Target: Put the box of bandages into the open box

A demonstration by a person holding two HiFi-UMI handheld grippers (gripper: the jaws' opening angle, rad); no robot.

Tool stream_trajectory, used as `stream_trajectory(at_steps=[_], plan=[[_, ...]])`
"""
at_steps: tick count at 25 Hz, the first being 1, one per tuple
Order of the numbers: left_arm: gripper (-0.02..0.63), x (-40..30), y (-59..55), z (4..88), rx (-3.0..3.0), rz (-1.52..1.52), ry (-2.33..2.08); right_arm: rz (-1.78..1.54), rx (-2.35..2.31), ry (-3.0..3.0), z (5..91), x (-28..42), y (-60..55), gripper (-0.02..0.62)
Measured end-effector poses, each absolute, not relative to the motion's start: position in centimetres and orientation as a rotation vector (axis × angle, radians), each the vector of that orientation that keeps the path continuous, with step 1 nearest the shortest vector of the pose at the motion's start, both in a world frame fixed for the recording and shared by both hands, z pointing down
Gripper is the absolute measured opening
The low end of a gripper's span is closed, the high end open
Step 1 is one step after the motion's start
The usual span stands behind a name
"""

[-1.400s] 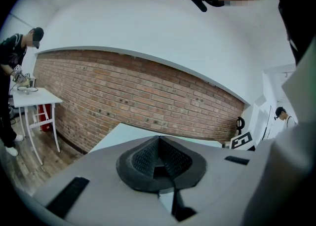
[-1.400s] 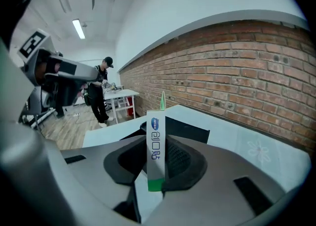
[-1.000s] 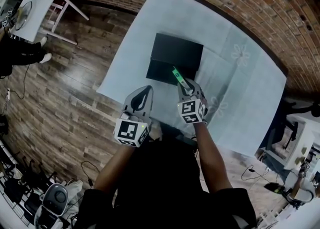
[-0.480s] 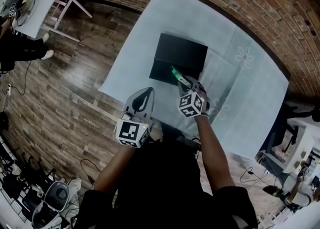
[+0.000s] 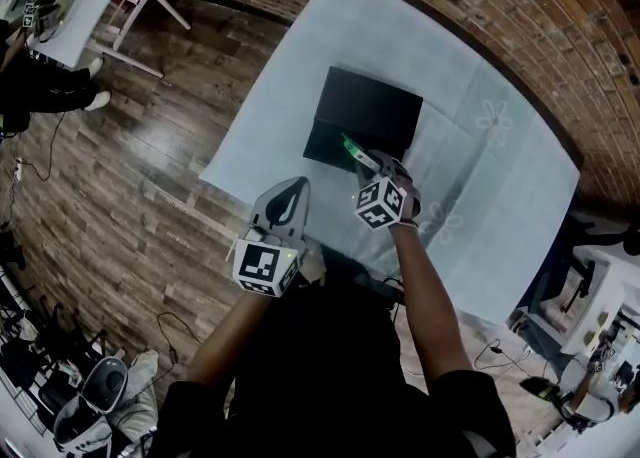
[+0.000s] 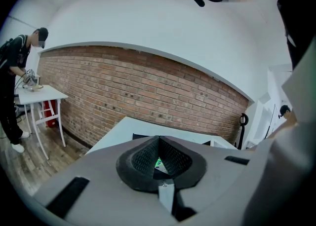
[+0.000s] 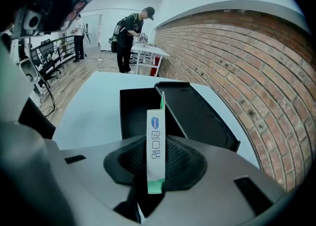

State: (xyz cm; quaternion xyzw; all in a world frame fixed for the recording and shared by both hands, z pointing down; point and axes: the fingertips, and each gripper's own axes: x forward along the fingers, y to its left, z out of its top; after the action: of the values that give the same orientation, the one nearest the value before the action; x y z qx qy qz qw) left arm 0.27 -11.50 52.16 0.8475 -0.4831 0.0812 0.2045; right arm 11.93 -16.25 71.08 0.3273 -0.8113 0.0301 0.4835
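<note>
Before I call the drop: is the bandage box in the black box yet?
Out. The bandage box is clamped in the right tongs, the open black box beyond it.

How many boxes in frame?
2. The black open box sits on the table. The box of bandages is clamped in the right claw at the open box's near side. None seems hidden.

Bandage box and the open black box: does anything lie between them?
Nothing. In the right gripper view the bandage box, held in the right gripper, points at the open black box with no object between; the head view agrees.
</note>
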Motion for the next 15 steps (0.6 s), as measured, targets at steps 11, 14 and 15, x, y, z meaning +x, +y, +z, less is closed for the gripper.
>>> stream_trajectory(at_steps=[11,14,15], plan=[[0.031,0.15,-11.46,52.78,2.344,0.237,-1.349,0.053,0.767,-1.995,71.72,11.06,-17.06,0.114],[0.031,-0.04,-11.42,52.74,2.346,0.241,-1.347,0.053,0.765,-1.999,71.63,11.08,-17.02,0.114],[0.031,-0.1,-11.42,52.72,2.346,0.24,-1.347,0.055,0.763,-2.002,71.59,11.11,-16.96,0.115]])
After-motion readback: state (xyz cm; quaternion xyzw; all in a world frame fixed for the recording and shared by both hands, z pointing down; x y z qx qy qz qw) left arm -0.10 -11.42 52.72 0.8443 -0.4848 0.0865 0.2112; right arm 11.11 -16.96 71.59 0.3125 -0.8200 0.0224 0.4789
